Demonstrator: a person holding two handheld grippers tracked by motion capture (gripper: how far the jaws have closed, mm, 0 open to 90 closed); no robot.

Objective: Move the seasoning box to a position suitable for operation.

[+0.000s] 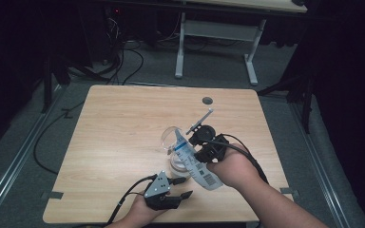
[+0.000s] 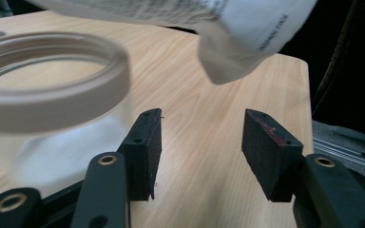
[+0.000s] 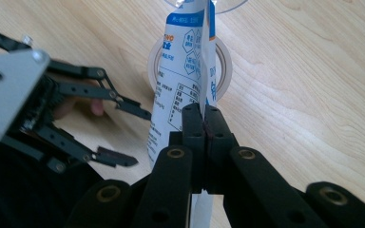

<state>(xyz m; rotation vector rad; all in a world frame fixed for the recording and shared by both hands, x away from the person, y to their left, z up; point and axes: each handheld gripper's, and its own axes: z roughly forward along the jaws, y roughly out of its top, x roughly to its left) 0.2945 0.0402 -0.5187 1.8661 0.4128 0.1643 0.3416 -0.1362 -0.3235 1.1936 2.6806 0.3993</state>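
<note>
White printed plastic pouch (image 3: 183, 90) with blue lettering hangs tilted over the clear glass jar (image 1: 175, 145), its top end at the jar's mouth and its lower end slanting toward the near edge of the pale wooden table (image 1: 119, 123). The right gripper (image 3: 204, 124) has its black jaws pressed tight together on the pouch's edge. The left gripper (image 1: 180, 187) sits near the table's front edge, just beside the jar, jaws spread wide with nothing between them. In the left gripper view the jar's thick rim (image 2: 52, 71) stands beside one jaw, with the pouch's corner (image 2: 237, 52) overhead.
</note>
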